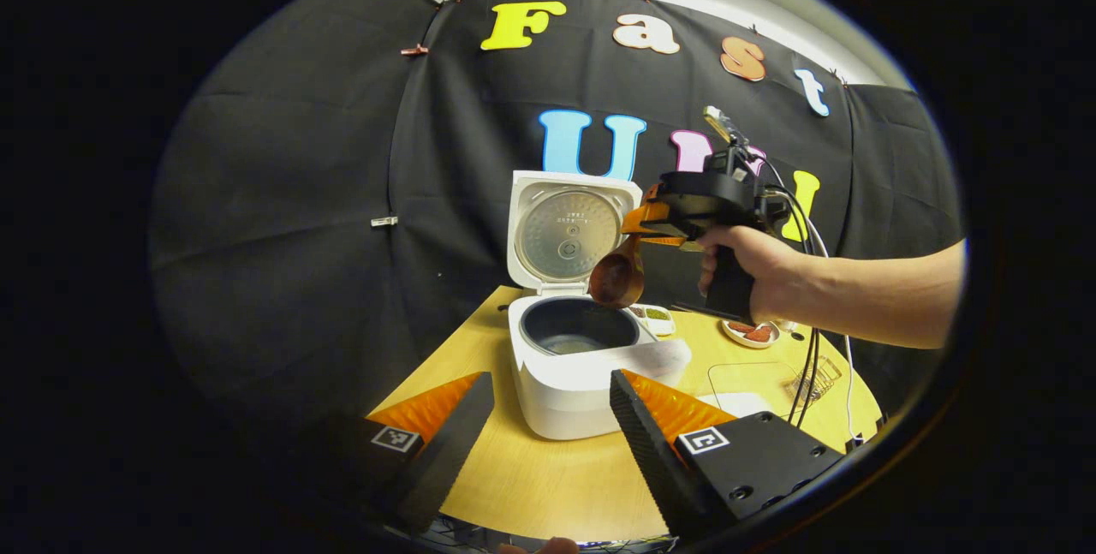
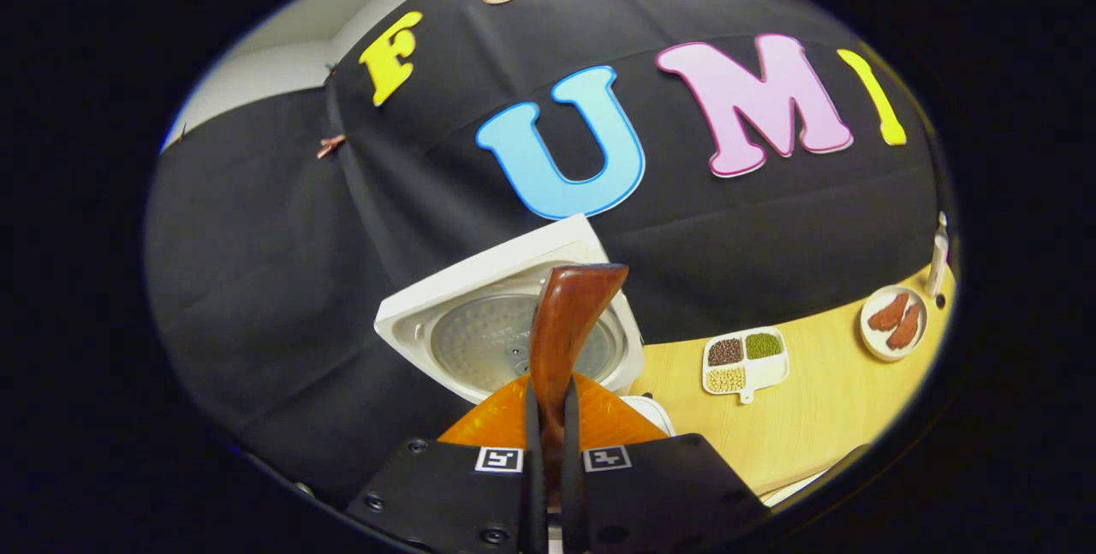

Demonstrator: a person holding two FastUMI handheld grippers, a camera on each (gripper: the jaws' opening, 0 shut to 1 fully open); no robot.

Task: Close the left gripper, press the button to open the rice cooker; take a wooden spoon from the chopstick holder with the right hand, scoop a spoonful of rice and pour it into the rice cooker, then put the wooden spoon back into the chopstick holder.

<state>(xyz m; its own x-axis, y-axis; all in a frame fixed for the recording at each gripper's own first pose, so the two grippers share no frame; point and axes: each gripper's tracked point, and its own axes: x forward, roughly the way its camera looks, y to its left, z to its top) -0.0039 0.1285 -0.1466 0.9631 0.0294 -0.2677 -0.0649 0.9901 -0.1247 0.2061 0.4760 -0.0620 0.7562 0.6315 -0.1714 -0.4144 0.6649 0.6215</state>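
The white rice cooker [image 1: 565,391] stands on the wooden table with its lid [image 1: 569,229] raised and its dark inner pot [image 1: 578,327] exposed. My left gripper [image 1: 550,383] is open, low in front of the cooker, with nothing between its fingers. Farther off, a hand holds my right gripper [image 1: 652,224] above the pot's right rim, with the wooden spoon [image 1: 616,278] hanging bowl-down over the pot. Any contents of the spoon are hidden. In the right gripper view my right gripper [image 2: 552,396] is shut on the spoon's handle [image 2: 565,323], and the lid [image 2: 505,323] lies behind it.
A small divided dish of beans [image 2: 743,361] and a plate with red pieces [image 2: 895,323] sit on the table [image 2: 822,417] right of the cooker. A clear box [image 1: 753,383] and a wire holder [image 1: 818,378] stand at the front right, where cables hang from the right gripper.
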